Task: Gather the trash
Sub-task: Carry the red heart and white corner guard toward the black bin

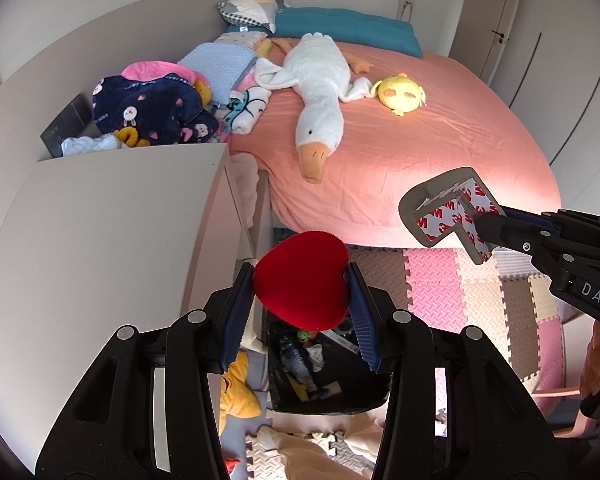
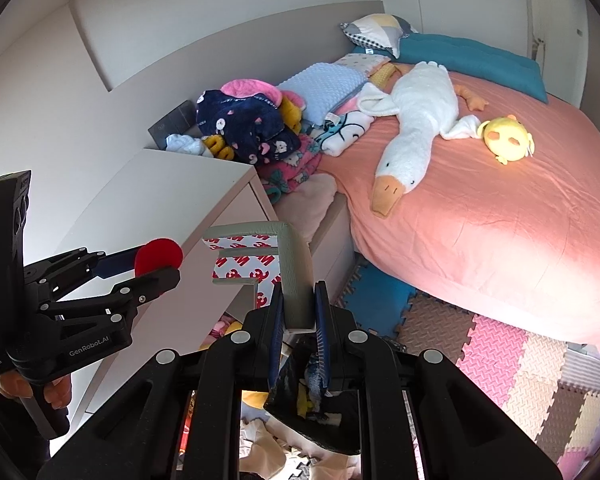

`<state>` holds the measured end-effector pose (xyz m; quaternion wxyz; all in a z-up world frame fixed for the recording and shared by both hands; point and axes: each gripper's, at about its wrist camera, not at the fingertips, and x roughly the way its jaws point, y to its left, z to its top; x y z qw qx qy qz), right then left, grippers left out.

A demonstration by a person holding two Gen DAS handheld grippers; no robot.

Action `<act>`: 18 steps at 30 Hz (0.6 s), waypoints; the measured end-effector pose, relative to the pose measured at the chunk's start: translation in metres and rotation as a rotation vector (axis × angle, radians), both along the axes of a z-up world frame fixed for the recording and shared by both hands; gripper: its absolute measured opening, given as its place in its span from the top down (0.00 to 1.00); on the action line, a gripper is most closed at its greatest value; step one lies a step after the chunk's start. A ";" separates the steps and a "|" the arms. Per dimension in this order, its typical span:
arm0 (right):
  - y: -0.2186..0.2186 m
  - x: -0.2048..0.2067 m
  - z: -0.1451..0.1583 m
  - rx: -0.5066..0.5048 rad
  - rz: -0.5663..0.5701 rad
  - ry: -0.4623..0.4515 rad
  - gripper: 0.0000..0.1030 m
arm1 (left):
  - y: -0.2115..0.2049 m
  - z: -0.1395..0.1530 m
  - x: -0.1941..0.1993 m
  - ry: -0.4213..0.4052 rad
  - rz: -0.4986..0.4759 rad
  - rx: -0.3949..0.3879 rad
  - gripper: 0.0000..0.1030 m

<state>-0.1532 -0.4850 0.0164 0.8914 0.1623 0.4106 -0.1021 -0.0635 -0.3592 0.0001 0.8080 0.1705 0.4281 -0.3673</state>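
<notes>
Left gripper (image 1: 301, 285) holds one red heart (image 1: 301, 278), right gripper (image 2: 299, 306) one corner guard (image 2: 296, 264)

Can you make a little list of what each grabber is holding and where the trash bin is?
left gripper: shut on red heart
right gripper: shut on foam corner guard, taped side showing
trash bin: black, on the floor below both grippers, already holds scraps
bed: pink sheet, with goose plush and yellow chick plush
floor: foam puzzle mats
</notes>
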 end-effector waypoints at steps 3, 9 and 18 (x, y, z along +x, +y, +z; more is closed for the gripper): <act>-0.003 -0.004 -0.001 0.007 -0.030 -0.001 0.85 | -0.006 0.000 0.000 0.003 -0.034 0.002 0.56; -0.004 -0.014 0.000 0.017 -0.087 -0.005 0.85 | -0.016 0.000 0.001 0.009 -0.097 0.006 0.56; -0.003 -0.029 0.000 0.021 -0.159 0.003 0.85 | -0.027 -0.005 -0.006 0.016 -0.194 0.020 0.56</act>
